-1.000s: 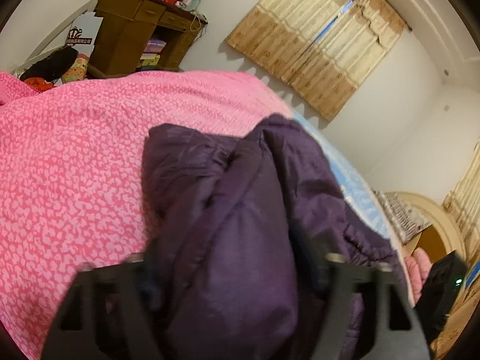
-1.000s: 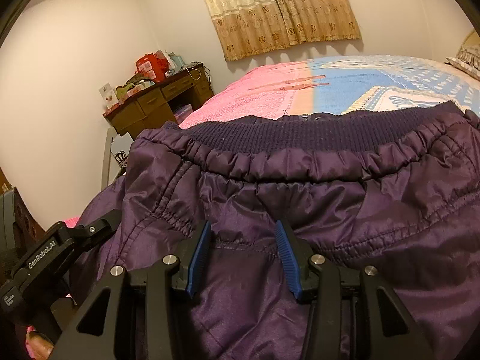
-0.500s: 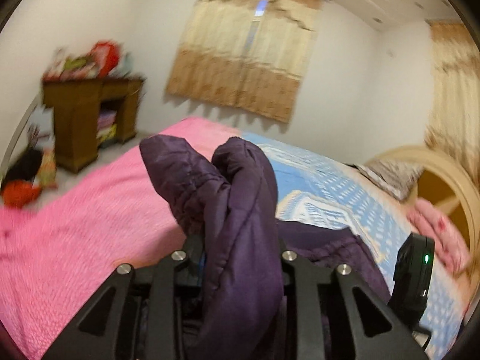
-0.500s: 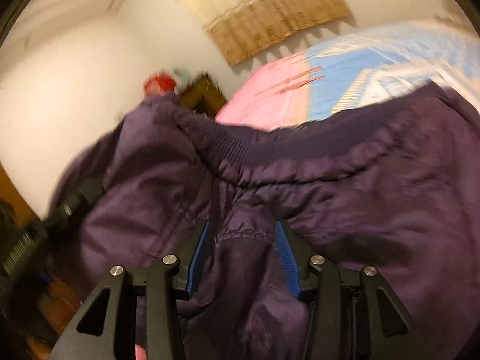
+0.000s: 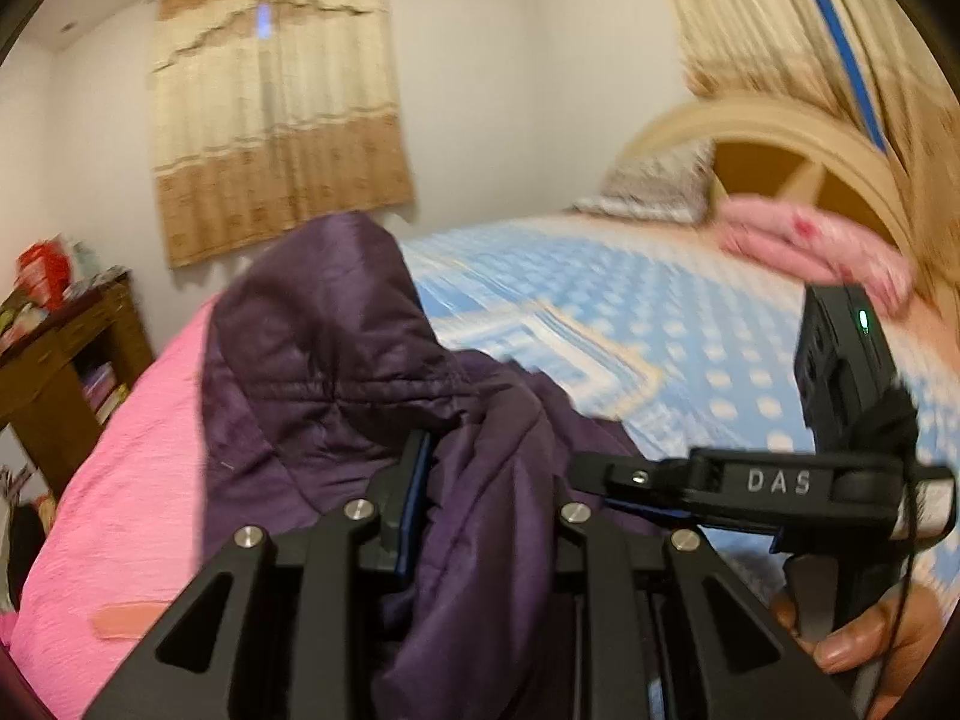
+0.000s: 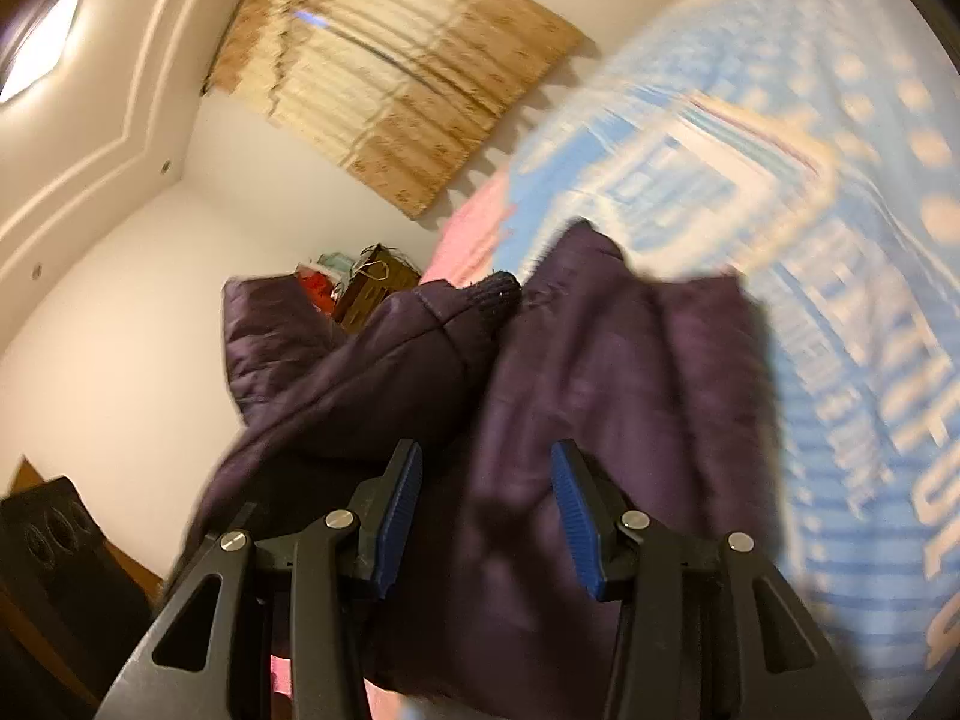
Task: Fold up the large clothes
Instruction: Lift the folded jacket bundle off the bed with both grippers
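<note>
Now, reading from the left, a brown wooden desk (image 5: 57, 372) stands at nine o'clock in the left wrist view, and a pink textured bedspread (image 5: 132, 468) covers the bed's near side. One dark purple padded jacket (image 5: 336, 360) is the only garment in play; it is bunched and lifted above the bed, rising toward eleven o'clock from the left tongs (image 5: 480, 492). Their jaws have just been closing and now clench a thick fold of the shiny fabric. Toward three o'clock lies a blue and white patterned quilt (image 5: 630, 312), with a folded pink blanket (image 5: 822, 246) near the curved headboard.

In the right wrist view the right tongs (image 6: 486, 516) grasp another bunch of the jacket, blue pads pressed into it, while its ribbed knit cuff (image 6: 498, 300) pokes up at twelve o'clock.

The jacket looks soft, puffy and light, and its slick shell will likely slide, so hold it by stitched seams or the ribbed hem. Two tongs, one jacket, two curtains.
</note>
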Demonstrator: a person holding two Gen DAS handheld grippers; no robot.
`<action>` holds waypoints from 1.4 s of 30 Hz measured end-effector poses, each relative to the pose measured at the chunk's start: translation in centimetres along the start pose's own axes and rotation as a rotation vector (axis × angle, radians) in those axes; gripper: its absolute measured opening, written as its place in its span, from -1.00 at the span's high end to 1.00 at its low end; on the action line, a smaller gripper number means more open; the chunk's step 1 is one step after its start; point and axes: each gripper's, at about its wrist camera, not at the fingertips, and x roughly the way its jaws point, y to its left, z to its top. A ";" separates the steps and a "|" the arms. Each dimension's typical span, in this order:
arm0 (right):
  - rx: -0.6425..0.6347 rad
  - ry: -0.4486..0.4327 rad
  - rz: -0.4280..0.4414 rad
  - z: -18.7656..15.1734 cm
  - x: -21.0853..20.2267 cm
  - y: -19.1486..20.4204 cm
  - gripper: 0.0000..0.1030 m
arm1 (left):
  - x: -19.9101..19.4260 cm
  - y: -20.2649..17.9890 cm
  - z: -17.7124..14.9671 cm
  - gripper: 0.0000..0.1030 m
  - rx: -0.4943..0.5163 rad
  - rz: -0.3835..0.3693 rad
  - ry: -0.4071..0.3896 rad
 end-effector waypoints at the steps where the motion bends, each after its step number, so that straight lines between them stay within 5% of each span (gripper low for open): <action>1: 0.018 0.007 0.010 -0.1 0.0 -0.8 0.09 | 0.7 -0.9 -0.6 0.51 0.018 -0.007 0.012; 6: 0.029 0.043 0.050 0.6 0.1 -1.7 0.08 | 0.5 -2.5 -2.2 0.51 0.040 -0.033 0.000; 8: 0.073 0.037 0.130 1.7 -0.2 -1.9 -0.19 | -0.2 -1.6 -2.1 0.51 -0.011 -0.079 -0.014; 10: 0.115 0.017 0.216 2.6 -0.5 -1.9 -0.72 | -0.7 -0.7 -2.2 0.51 -0.057 -0.114 -0.021; 16: -0.057 0.098 0.245 3.9 2.3 2.3 -0.75 | -1.4 -1.0 -2.4 0.51 -0.067 -0.132 -0.039; 19: -0.141 0.211 0.165 3.8 6.1 3.9 -0.75 | -1.1 -1.2 -2.1 0.51 -0.044 -0.127 -0.035; 20: -0.175 0.247 0.123 3.6 7.5 4.2 -0.69 | -0.7 -1.4 -1.8 0.48 -0.023 -0.122 -0.031; 22: -0.287 0.253 0.033 2.9 8.7 5.1 -0.25 | -1.4 -1.1 -1.9 0.29 0.001 -0.146 0.009; 25: -0.279 0.231 0.038 2.6 8.6 5.2 0.06 | -5.1 1.2 -2.2 0.12 -0.077 -0.278 -0.015; 27: -0.270 0.213 0.036 2.5 8.2 4.8 0.12 | -7.5 3.3 -2.6 -0.03 -0.130 -0.297 -0.034; 29: -0.263 0.206 0.032 2.4 8.0 4.8 0.17 | -9.9 6.2 -3.1 -0.36 -0.189 -0.262 -0.059; 30: -0.269 0.197 0.018 2.2 7.7 5.1 0.20 | -10.8 8.1 -3.3 -0.62 -0.226 -0.216 -0.080; 32: -0.332 0.177 -0.039 1.4 7.1 6.6 0.26 | -11.2 12.1 -3.3 -0.84 -0.316 -0.069 -0.103; 34: -0.396 0.159 -0.066 1.2 7.0 8.4 0.36 | -9.5 16.0 -3.5 -0.84 -0.426 0.073 -0.068; 36: -0.434 0.143 -0.039 1.2 6.2 10.9 0.44 | -5.9 18.4 -4.2 -0.65 -0.508 0.117 0.028; 39: -0.545 0.122 -0.002 1.7 4.7 15.0 0.53 | -1.3 18.0 -4.4 -0.47 -0.572 0.038 0.149; 42: -0.559 0.109 0.002 3.4 2.8 15.7 0.55 | -1.2 15.4 -2.7 -0.41 -0.575 -0.013 0.087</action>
